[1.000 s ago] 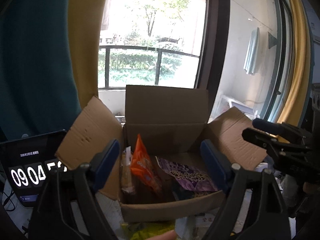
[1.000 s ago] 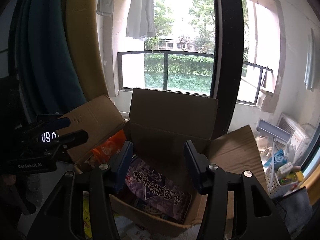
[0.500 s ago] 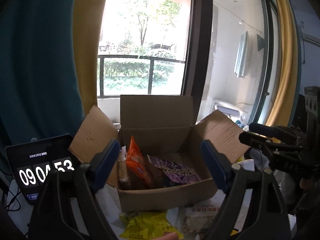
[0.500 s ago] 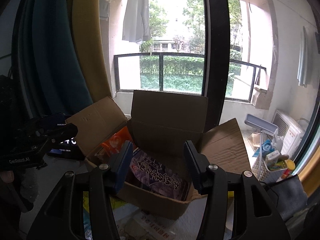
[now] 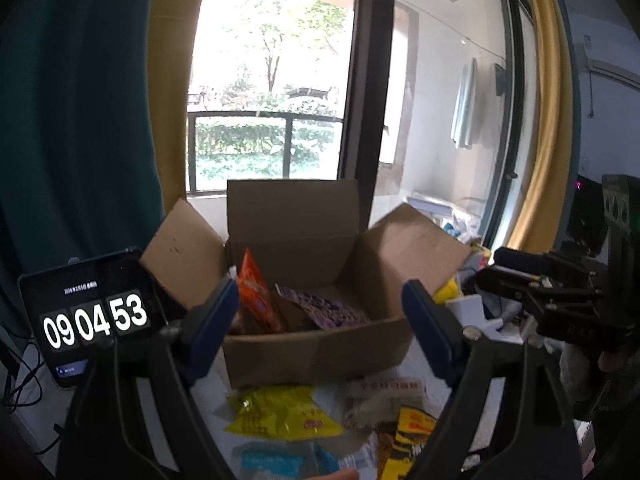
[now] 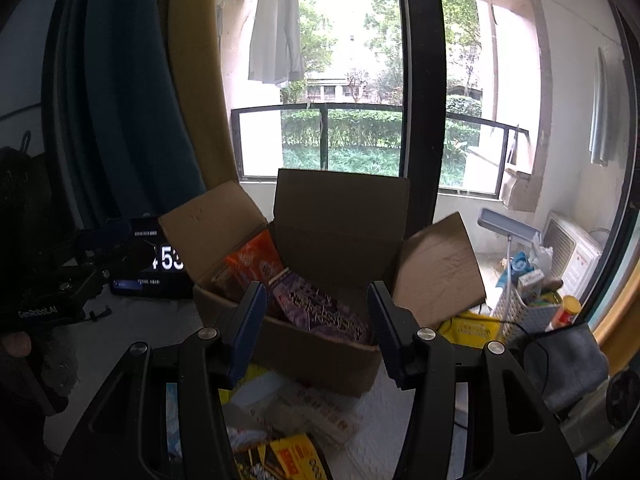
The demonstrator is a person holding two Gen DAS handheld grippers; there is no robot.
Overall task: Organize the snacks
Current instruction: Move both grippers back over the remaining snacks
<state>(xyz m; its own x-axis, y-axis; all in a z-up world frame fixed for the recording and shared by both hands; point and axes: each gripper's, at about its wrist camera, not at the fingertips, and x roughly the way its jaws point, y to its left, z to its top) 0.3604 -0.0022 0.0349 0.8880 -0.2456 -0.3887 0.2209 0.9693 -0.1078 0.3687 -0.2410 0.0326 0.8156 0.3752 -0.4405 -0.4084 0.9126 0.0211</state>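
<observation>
- The cardboard box stands on the white table in front of the window, with all of its flaps folded open
- Inside the box, an orange snack bag stands on edge against the left wall
- A purple snack packet lies flat on the box floor, just right of the orange bag
- Loose snacks lie on the table near the front wall of the box: a yellow-green packet, a pale printed packet, a yellow-and-black packet and a blue packet
- The left gripper hangs in front of the box, above the loose snacks; its blue-padded fingers stand wide apart with nothing between them
- The right gripper also faces the box from the near side; its fingers are parted, narrower than the left pair, and hold nothing
- In the left wrist view the right gripper appears at the right edge, beside the right flap of the box
- A tablet showing a clock display leans on the table left of the box
- A white basket filled with small containers stands right of the box, near the window
- A yellow bag lies between the box and the basket
- A grey cloth lies at the near right
</observation>
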